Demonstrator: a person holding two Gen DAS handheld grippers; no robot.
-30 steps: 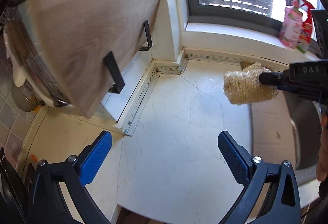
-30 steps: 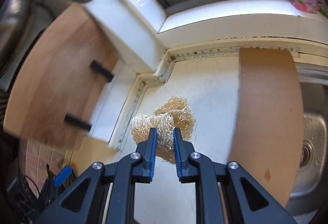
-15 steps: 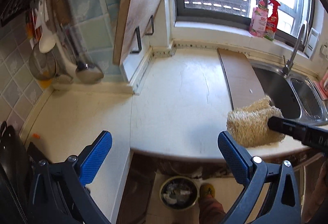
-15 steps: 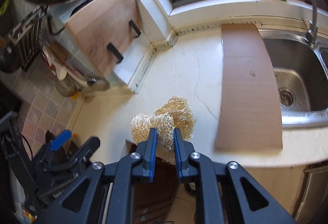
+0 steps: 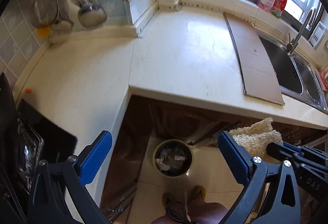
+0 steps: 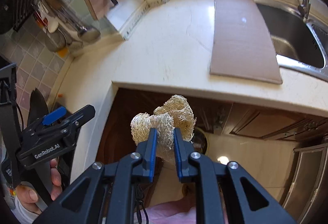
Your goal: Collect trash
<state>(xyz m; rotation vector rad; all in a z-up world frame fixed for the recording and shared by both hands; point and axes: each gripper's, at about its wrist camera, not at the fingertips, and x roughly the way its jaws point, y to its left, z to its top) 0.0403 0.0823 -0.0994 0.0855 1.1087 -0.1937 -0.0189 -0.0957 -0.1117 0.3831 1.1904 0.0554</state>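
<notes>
A dry loofah scrap (image 6: 164, 121) is clamped between the pads of the right gripper (image 6: 165, 137). The left gripper (image 5: 164, 154) is spread wide and empty, with the trash bin (image 5: 173, 157) seen between its fingers, below.

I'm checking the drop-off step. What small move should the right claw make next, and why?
Probably carry the loofah a little further until it hangs over the trash bin on the floor. The right claw is shut on it, beside the bin rather than above it.
</notes>
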